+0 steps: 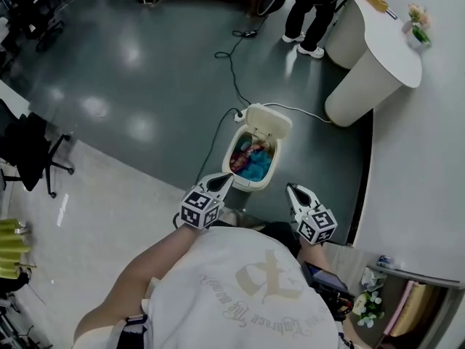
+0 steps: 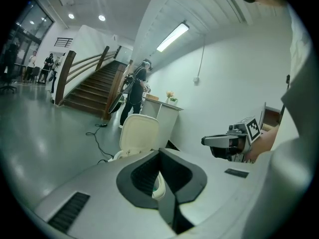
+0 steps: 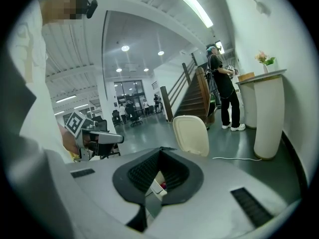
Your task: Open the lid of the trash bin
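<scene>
The cream trash bin (image 1: pixel 243 182) stands on the dark floor in front of me, its lid (image 1: pixel 269 120) swung up and back. Inside lies blue and pink rubbish (image 1: pixel 254 162). In the head view my left gripper (image 1: pixel 228 177) hovers just over the bin's near left rim, jaws together and empty. My right gripper (image 1: pixel 290 188) hangs a little to the right of the bin, also shut on nothing. The raised lid (image 2: pixel 138 132) shows beyond the left gripper (image 2: pixel 160 152), and again as the lid (image 3: pixel 192 135) past the right gripper (image 3: pixel 160 151).
A white curved counter (image 1: pixel 378 49) stands at the far right, with a person (image 1: pixel 312 9) beside it. A black cable (image 1: pixel 231 64) and a white cable (image 1: pixel 309 113) run over the floor behind the bin. An office chair (image 1: pixel 29 151) is at the left. A staircase (image 2: pixel 92 86) rises far off.
</scene>
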Demonstrator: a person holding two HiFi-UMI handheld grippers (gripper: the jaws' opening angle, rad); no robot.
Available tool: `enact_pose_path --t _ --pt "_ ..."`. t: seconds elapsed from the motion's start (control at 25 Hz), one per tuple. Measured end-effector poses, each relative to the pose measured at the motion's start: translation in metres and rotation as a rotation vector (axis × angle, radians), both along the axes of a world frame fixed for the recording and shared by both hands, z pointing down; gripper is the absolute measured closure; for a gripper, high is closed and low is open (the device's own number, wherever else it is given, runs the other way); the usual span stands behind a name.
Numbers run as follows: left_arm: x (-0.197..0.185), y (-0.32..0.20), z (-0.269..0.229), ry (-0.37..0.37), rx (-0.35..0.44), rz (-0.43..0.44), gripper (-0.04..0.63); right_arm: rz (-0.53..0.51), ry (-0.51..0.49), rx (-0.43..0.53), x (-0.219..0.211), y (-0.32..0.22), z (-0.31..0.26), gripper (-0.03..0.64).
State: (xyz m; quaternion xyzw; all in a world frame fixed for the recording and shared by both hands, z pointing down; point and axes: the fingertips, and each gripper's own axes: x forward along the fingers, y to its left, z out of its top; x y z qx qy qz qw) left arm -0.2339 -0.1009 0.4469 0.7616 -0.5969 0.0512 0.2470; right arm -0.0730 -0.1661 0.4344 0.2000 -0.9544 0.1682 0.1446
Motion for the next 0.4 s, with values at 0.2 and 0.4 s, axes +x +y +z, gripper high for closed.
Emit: enact_pose_path --t 0.2,0.4 --pt "-0.012 0.007 -0.002 -0.003 -0.001 -0.006 0.583 0.02 -0.002 0.005 -0.005 -0.005 -0.003 0.614" --pt "-0.02 0.016 0.003 0.005 -0.004 -0.016 0.583 0.009 0.005 0.001 -0.01 0.003 0.003 0.614"
